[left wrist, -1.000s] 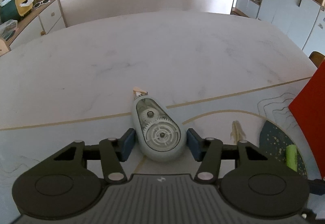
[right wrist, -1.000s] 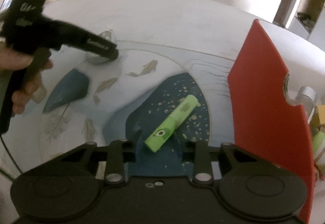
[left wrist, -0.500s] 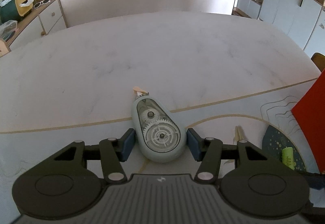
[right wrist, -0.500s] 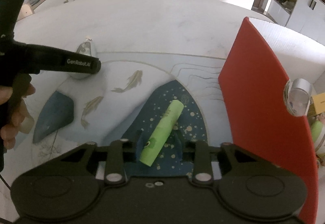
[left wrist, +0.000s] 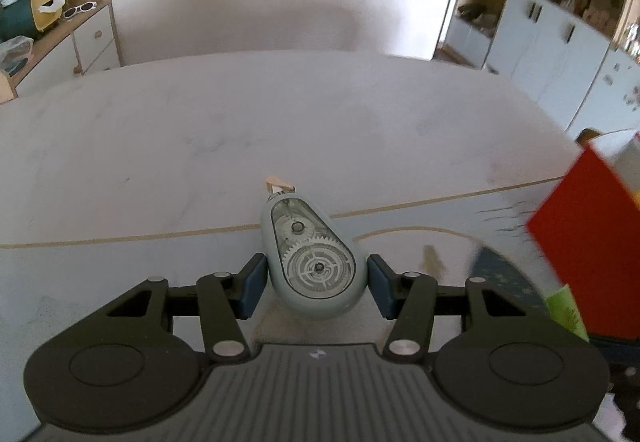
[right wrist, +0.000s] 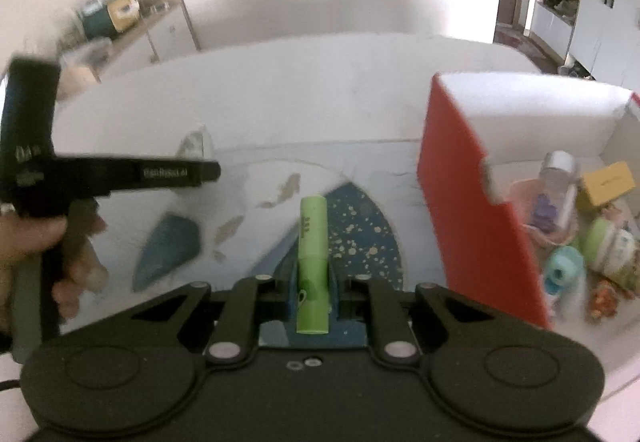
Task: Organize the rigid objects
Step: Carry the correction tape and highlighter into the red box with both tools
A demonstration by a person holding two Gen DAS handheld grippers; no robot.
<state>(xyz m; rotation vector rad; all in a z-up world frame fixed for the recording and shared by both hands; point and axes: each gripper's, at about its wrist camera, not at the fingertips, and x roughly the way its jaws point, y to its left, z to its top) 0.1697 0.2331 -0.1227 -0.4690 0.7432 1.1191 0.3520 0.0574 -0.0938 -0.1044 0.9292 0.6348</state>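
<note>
The left gripper grips a grey-green correction tape dispenser, its blue pads pressed on the rounded body from both sides; the clear window with white gears faces the camera and the tan tip points to 12 o'clock over the pale table. At 3 o'clock in that view stands the red box, blurred.

The right gripper is clamped on a green highlighter, which stands lengthwise between the jaws, its far end toward 12 o'clock over the dark blue speckled patch of the mat. At 2 to 3 o'clock the red box stands open, holding a clear bottle, a yellow carton and other blurred things. At 9 o'clock a hand holds the left gripper's black handle, with the dispenser just visible at its tip
</note>
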